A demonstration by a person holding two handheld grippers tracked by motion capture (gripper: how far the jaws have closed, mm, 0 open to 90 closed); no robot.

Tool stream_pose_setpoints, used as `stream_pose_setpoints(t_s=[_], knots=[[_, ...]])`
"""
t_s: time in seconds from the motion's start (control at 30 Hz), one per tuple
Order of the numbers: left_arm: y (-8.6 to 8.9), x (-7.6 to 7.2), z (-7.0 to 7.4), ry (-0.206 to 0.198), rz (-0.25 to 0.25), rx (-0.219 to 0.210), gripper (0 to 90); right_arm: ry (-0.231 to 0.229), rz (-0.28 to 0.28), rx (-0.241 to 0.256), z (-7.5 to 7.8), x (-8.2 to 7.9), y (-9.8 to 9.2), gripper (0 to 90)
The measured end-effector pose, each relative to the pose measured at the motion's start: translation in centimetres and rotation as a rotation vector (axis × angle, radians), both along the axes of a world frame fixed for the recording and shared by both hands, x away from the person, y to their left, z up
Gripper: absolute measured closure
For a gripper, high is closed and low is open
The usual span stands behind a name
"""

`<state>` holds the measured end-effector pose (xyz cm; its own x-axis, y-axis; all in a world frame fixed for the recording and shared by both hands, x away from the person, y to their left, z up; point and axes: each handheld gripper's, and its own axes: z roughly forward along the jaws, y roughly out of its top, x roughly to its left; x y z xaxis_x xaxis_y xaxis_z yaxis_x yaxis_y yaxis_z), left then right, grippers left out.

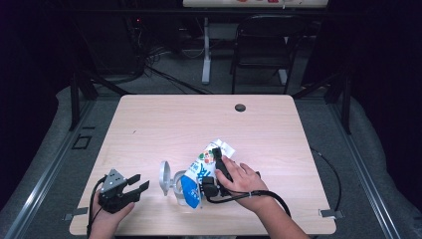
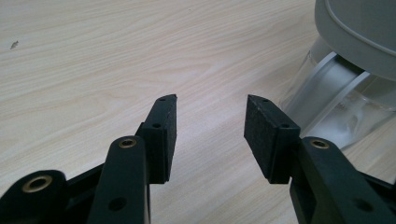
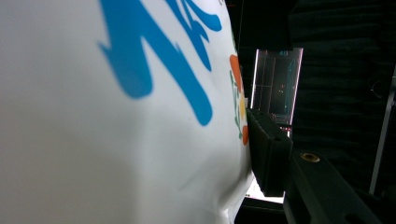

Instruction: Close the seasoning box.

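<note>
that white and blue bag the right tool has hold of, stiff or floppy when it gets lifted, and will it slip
Probably floppy: the bag looks soft and creased, bulging against the right tool, so it may sag. Its glossy printed film looks smooth, so it could slide in the pads. It seems light for its size, and tilts over the clear container.

- Left gripper (image 2: 211, 122): black jaws with flat rectangular pads, brass-ringed screw holes, grey three-cornered plate on top.
- Right gripper (image 1: 217, 158): black, with a black cable trailing in a loop.
</note>
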<state>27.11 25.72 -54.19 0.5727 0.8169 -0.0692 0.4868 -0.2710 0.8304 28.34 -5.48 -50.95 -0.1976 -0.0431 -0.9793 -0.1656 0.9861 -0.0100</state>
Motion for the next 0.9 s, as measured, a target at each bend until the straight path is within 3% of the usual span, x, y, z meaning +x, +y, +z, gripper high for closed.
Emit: stream_pose_setpoints(t_s=[0.9], knots=[[0.00,0.01,-0.02,0.006,-0.001,0.003,54.6,-0.009,-0.004,-0.015,0.19,0.04,-0.11,60.8]])
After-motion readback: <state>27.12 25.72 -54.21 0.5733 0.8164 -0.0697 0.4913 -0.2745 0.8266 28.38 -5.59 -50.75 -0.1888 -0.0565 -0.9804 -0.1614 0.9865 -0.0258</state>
